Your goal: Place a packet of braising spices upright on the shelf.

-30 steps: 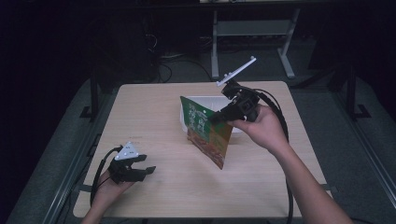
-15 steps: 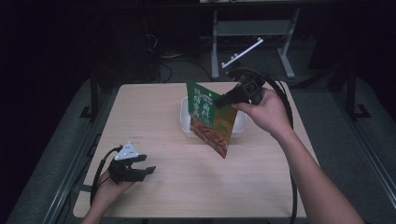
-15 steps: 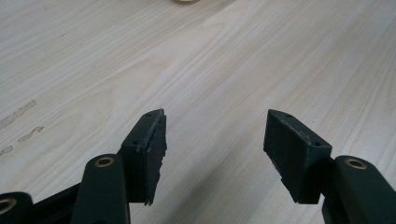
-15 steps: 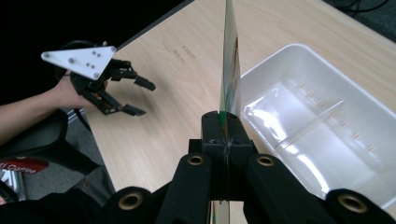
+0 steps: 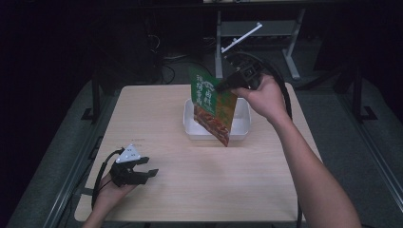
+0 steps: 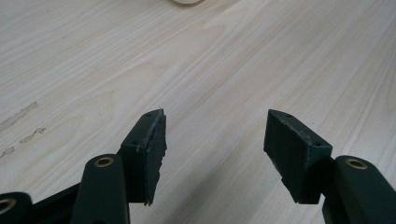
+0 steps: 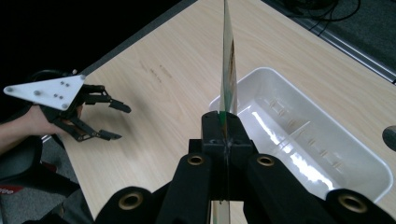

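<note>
Fingers: right gripper (image 5: 223,86) clamps green packet (image 5: 212,105); left gripper (image 5: 148,167) spread wide, empty.
Pose: packet raised over white tray (image 5: 240,123); left low on table (image 5: 157,118).

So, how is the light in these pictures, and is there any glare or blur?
High view: the table is lit evenly while the surroundings fall into near black; the green packet is readable but soft. Left gripper view: sharp wood grain, soft shadows under the open left claw. Right gripper view: bright glare streaks inside the white tray; the near right claw is slightly out of focus.
</note>
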The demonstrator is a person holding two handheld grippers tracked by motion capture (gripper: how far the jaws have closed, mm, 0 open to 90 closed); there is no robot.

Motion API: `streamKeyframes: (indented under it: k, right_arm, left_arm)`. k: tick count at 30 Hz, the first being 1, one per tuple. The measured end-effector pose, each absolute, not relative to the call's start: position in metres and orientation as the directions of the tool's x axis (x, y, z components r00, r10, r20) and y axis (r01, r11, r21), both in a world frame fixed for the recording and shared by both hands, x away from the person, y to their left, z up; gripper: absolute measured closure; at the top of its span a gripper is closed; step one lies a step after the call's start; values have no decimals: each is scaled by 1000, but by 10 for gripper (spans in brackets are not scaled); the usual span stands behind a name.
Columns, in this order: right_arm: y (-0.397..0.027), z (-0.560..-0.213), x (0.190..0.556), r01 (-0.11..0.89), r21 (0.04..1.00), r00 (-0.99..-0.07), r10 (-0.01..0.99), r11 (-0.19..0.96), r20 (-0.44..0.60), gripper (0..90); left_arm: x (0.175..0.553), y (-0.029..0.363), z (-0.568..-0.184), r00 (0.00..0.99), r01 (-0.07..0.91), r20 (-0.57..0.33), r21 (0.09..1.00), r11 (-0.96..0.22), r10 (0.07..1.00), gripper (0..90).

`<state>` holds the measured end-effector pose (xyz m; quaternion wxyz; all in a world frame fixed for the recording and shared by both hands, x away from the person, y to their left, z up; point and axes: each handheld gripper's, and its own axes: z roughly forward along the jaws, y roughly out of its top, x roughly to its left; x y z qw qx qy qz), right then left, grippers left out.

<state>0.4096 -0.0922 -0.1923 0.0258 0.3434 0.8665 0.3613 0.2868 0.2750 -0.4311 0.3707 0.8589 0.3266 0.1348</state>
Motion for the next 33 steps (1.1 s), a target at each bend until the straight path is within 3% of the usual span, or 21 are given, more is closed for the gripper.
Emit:
streamKeyframes:
  k: [33]
  right_arm:
    - [-67,-209,462,600,650,-710,684,467,164,895]
  left_arm:
    - [289,277,-431,748,463,-20,732,-499,664,387]
